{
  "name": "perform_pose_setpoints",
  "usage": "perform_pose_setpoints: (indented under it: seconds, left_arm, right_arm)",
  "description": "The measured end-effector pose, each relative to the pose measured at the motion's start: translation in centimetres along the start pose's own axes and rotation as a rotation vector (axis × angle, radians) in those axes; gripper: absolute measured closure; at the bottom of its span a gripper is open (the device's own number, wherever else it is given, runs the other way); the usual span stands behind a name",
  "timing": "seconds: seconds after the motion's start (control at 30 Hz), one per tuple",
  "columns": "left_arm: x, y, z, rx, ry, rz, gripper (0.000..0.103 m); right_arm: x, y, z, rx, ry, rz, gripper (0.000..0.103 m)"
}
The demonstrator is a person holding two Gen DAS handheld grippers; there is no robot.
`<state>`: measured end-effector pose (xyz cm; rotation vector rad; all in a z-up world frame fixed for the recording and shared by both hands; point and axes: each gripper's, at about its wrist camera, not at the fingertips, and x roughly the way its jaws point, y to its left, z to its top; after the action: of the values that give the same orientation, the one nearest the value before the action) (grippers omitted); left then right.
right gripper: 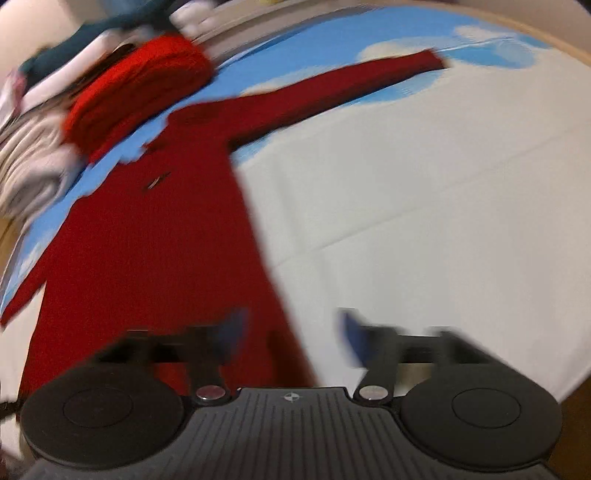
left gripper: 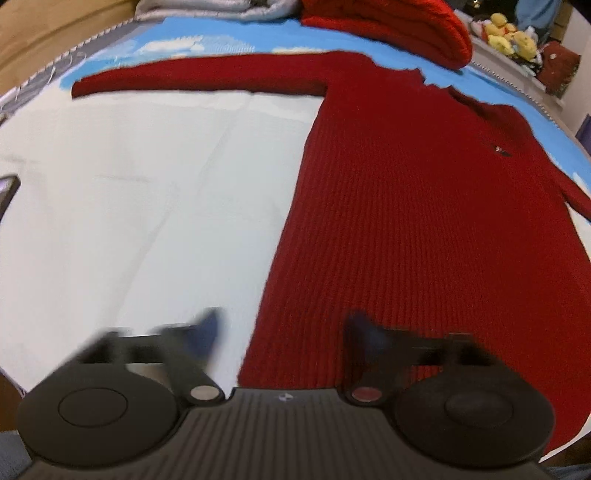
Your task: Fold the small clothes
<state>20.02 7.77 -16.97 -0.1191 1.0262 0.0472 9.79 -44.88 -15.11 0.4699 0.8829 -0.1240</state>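
A dark red knitted sweater lies flat on the white and sky-blue cloth, sleeves spread out. In the left wrist view its left sleeve stretches to the far left. My left gripper is open and empty above the sweater's lower left hem corner. In the right wrist view the sweater fills the left half, its other sleeve reaching up right. My right gripper is open and empty above the sweater's lower right hem edge. Both views are motion-blurred.
A folded brighter red knit lies beyond the collar; it also shows in the right wrist view. Grey fabric lies at the back. Yellow plush toys sit far right. Pale folded cloth lies at the left.
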Motion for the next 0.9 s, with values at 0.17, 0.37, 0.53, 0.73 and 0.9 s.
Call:
perform_pose_setpoints:
  seconds: [0.17,0.37,0.53,0.73,0.9]
  left_arm:
    - [-1.0,-2.2,-1.0,0.145,-0.058,-0.015,0.081]
    - [-3.3,-1.8,-2.9,0.228,-0.049,0.048,0.095]
    - [-4.4,0.4,-4.0,0.203,-0.039,0.018,0.083]
    - [-7.1,2.5,-2.7,0.052,-0.139,0.038,0.011]
    - [-9.7,1.9,-0.1,-0.015,-0.181,0.007,0.010]
  right_arm:
    - [2.5,4.6,-2.2,-0.330,0.069,-0.107,0.084]
    - [-1.6,5.6,-3.4,-0.290,0.079,-0.076,0.092]
    - [-2.3,2.9,-4.5,-0.221,0.133,-0.038,0.089]
    - [-4.4,3.4,-2.7,-0.147,-0.070,-0.151,0.046]
    - [-7.8,8.5,-2.8,-0.149,-0.254,0.057,0.036]
